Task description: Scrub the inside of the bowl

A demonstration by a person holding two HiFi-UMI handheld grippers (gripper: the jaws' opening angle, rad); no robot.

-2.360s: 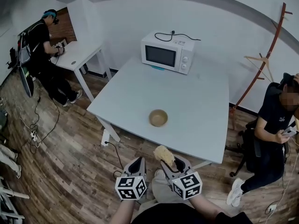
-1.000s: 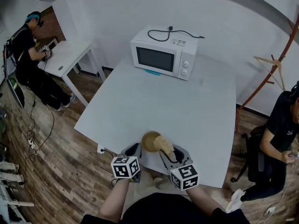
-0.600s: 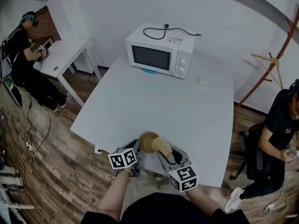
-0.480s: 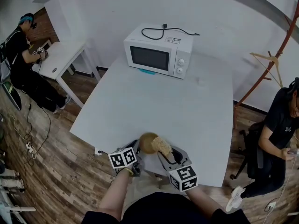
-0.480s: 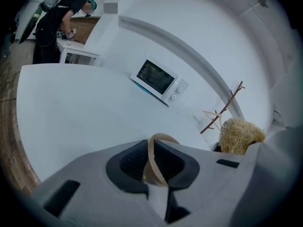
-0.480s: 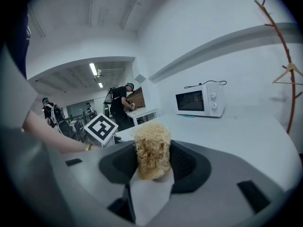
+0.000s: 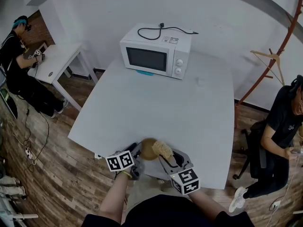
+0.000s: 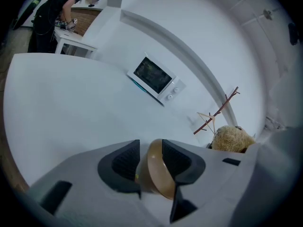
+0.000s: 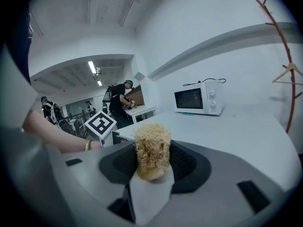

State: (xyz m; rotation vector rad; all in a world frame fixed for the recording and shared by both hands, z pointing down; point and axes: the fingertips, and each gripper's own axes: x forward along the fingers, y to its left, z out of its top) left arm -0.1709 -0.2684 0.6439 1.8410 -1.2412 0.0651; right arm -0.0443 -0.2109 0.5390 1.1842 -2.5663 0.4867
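Observation:
A small tan bowl (image 7: pixel 147 149) sits at the near edge of the white table (image 7: pixel 156 103). My left gripper (image 7: pixel 138 151) is at its left side. In the left gripper view the bowl's rim (image 8: pixel 158 174) stands edge-on between the two dark pads. The left gripper (image 8: pixel 150 156) has its jaws opening, with both pads still against the wall. My right gripper (image 7: pixel 166 157) is shut on a straw-coloured loofah scrubber (image 7: pixel 163 149), which hovers at the bowl's right rim. The scrubber (image 9: pixel 152 150) fills the right gripper (image 9: pixel 152 163) and also shows in the left gripper view (image 8: pixel 232 139).
A white microwave (image 7: pixel 155 54) with a black cord on top stands at the table's far side. One person works at a small desk (image 7: pixel 57 58) on the far left. Another person (image 7: pixel 286 122) sits at the right, near a wooden coat rack (image 7: pixel 274 51).
Both grippers have come from below the table edge up to the bowl. The left gripper has slid from beside the bowl onto its rim. The scrubber has stayed in the right gripper.

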